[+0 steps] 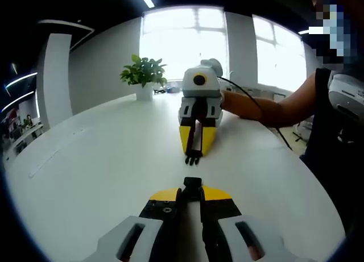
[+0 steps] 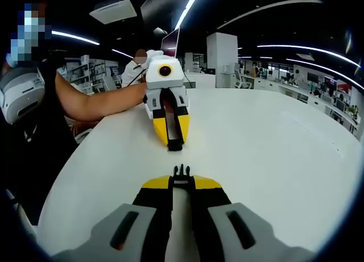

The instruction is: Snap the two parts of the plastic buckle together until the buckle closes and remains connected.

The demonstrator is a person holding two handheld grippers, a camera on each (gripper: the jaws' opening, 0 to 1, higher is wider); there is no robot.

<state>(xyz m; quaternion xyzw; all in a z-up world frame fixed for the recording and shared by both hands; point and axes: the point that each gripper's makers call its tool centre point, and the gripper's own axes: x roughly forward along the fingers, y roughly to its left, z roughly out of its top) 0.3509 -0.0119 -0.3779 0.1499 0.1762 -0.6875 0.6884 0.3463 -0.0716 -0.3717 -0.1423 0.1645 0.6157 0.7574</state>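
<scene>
Black plastic buckle halves are held apart above the white surface [image 1: 85, 159], facing each other, not yet joined. Left gripper [image 1: 192, 189] has its fingers clenched on the socket half [image 1: 192, 185]; right gripper [image 2: 181, 177] has its fingers clenched on the pronged half [image 2: 181, 172]. Farther back on the surface stands a potted plant [image 1: 143, 77], before bright windows [image 1: 187, 40].

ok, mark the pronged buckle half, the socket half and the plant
pronged half [image 1: 193, 157], left gripper view, on its prongs past the right gripper's [image 1: 194, 152] tips.
socket half [image 2: 176, 145], right gripper view, on its dark body between the left gripper's [image 2: 173, 142] tips.
plant [image 1: 143, 71], left gripper view, on its leaves.
</scene>
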